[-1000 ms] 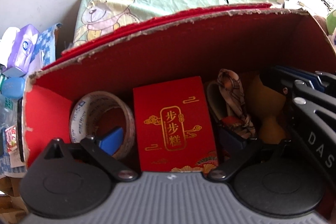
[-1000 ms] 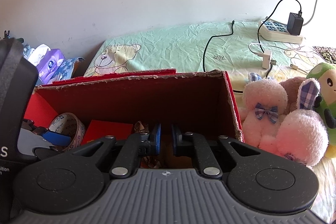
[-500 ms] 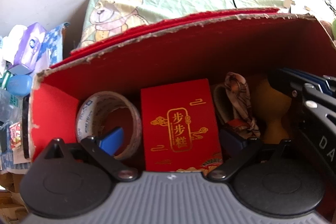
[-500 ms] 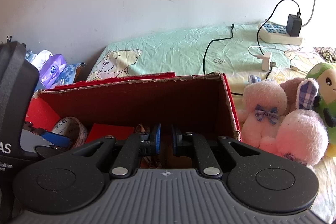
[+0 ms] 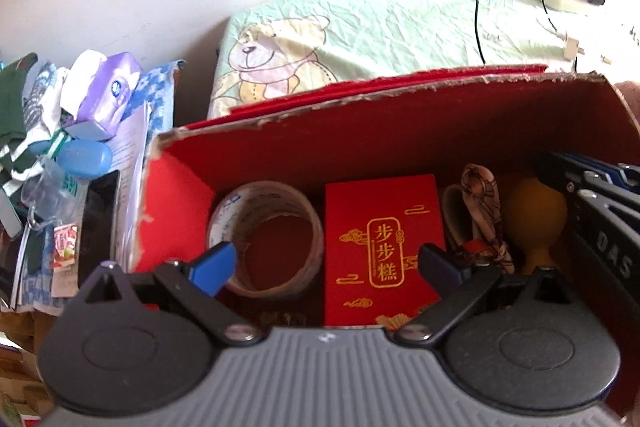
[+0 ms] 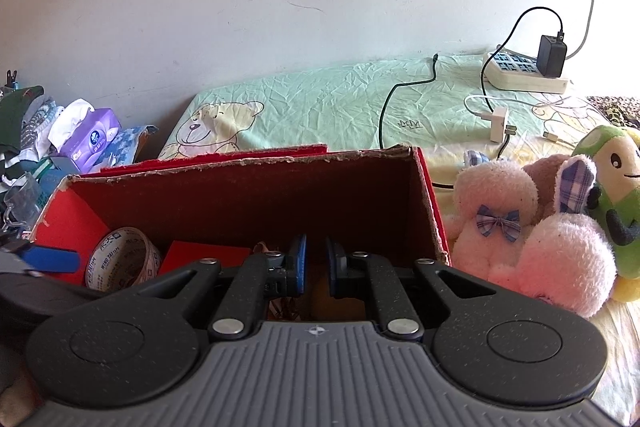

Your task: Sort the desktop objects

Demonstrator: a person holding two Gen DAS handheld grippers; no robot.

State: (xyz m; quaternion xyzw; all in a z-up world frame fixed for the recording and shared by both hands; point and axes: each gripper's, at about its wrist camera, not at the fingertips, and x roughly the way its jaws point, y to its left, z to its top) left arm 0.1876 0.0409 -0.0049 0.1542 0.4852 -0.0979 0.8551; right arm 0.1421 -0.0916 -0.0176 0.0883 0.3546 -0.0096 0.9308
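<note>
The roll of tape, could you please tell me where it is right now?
In the left wrist view the roll of tape lies inside the red box, left of the red envelope and near the box's left wall.

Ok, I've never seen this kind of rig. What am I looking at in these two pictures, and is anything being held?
No robot here: a person carries a two-finger tool in each hand, with a fisheye camera looking along its jaws. The grey and black shape at the bottom of each picture is the tool itself.

The left tool's view shows the left gripper, jaws wide apart, above an open red cardboard box. In the box lie a roll of clear packing tape, a flat red packet with gold characters, a patterned strap and a mustard-yellow vase-shaped object.

The right tool's view shows the right gripper, jaws nearly closed with a narrow gap, over the same box. Neither visibly holds anything. Pink plush toys sit beside the box.
</note>
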